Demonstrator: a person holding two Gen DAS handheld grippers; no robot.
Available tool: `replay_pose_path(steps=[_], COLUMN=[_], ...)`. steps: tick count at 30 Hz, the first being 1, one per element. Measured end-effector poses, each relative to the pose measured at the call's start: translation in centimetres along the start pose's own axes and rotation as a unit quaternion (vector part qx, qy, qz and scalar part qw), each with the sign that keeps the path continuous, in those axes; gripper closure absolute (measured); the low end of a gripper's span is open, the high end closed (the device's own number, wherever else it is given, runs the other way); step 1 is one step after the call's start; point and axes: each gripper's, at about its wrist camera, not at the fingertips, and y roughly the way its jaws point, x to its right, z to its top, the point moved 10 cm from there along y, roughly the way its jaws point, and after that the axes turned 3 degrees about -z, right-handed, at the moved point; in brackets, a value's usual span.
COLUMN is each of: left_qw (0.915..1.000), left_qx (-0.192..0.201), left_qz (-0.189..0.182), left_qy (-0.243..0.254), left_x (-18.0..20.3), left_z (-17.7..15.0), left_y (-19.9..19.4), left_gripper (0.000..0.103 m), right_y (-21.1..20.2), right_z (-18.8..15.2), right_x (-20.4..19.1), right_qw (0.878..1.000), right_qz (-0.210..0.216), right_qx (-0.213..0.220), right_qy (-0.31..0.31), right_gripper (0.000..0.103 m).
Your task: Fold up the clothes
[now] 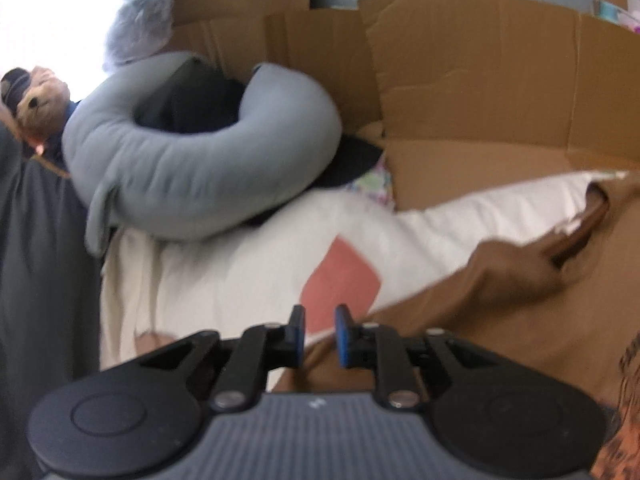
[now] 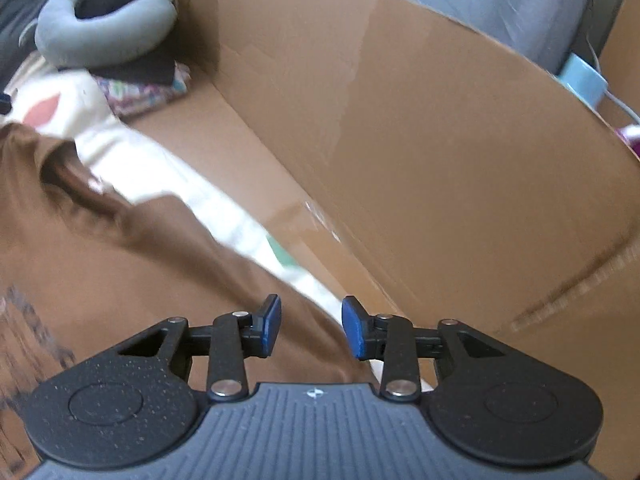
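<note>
A teddy [image 1: 38,104] lies far left, beside a grey ring pillow [image 1: 192,168] on dark folded cloth. A white sheet [image 1: 240,272] with a pink patch [image 1: 340,280] spreads below the pillow, backed by cardboard [image 1: 472,80]. The left gripper [image 1: 320,336] hovers over the sheet's edge, its blue pads a narrow gap apart, holding nothing. The brown shirt [image 1: 520,312] lies on the sheet, right of it. The right gripper [image 2: 311,326] hangs spread wide and empty above the shirt's edge, beside the cardboard wall [image 2: 440,160].
</note>
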Motion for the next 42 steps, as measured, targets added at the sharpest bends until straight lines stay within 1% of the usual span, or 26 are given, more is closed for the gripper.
replay_pose_path(steps=[4, 6, 11, 14, 16, 19, 21, 23, 28, 29, 31, 33, 36, 39, 42], left_qw=[0.9997, 0.9996, 0.9991, 0.9987, 0.9983, 0.9977, 0.9968, 0.9959, 0.995, 0.9949, 0.9946, 0.9942, 0.9937, 0.9939, 0.9933], left_qx=[0.017, 0.019, 0.015, 0.012, 0.011, 0.01, 0.017, 0.018, 0.006, 0.003, -0.002, -0.002, -0.003, -0.006, -0.009], left_qz=[-0.014, -0.021, -0.034, -0.042, -0.048, -0.057, -0.069, -0.077, -0.081, -0.082, -0.08, -0.075, -0.072, -0.073, -0.073], left_qy=[0.006, 0.011, 0.02, 0.026, 0.03, 0.036, 0.038, 0.044, 0.058, 0.06, 0.065, 0.076, 0.086, 0.082, 0.09], left_x=[2.1, 3.1, 4.8, 5.8, 6.5, 7.5, 7.9, 8.4, 9.0, 9.1, 9.2, 9.3, 9.2, 9.1, 9.2], left_z=[2.3, 2.6, 2.7, 2.8, 2.8, 2.9, 2.7, 2.4, 1.5, 1.3, 0.9, 0.6, 0.4, 0.3, 0.2], left_y=[0.8, 1.4, 2.6, 3.3, 3.8, 4.4, 3.9, 3.8, 4.1, 4.2, 4.3, 4.4, 4.6, 4.8, 5.0], left_gripper=[0.085, 0.085, 0.085, 0.085, 0.085, 0.085, 0.08, 0.08, 0.079, 0.078, 0.07, 0.061, 0.057, 0.055, 0.054], right_y=[1.5, 2.5, 5.5, 6.4, 6.5, 6.1, 5.7, 5.3, 4.8, 4.7, 4.6, 4.4, 4.5, 4.7, 5.0], right_z=[2.1, 3.1, 4.0, 4.3, 4.4, 4.3, 4.1, 3.8, 2.9, 2.8, 2.6, 2.4, 2.2, 1.9, 1.7], right_x=[-1.1, -1.9, -4.3, -4.9, -5.3, -6.0, -6.1, -6.1, -6.1, -6.3, -6.5, -6.8, -7.4, -8.0, -8.7], right_qw=[0.999, 0.998, 0.998, 0.996, 0.996, 0.996, 0.996, 0.996, 0.995, 0.995, 0.995, 0.994, 0.995, 0.995, 0.994], right_qz=[0.022, 0.03, 0.041, 0.054, 0.061, 0.067, 0.071, 0.075, 0.087, 0.089, 0.094, 0.1, 0.102, 0.101, 0.101], right_qx=[0.001, 0.001, -0.011, -0.012, -0.01, -0.006, -0.002, 0.001, -0.001, -0.001, 0.0, 0.002, 0.003, 0.002, 0.001], right_qy=[0.048, 0.063, 0.055, 0.067, 0.069, 0.055, 0.053, 0.054, 0.05, 0.048, 0.043, 0.036, 0.013, -0.012, -0.037], right_gripper=[0.063, 0.063, 0.063, 0.063, 0.063, 0.063, 0.063, 0.063, 0.063, 0.063, 0.063, 0.063, 0.062, 0.062, 0.062])
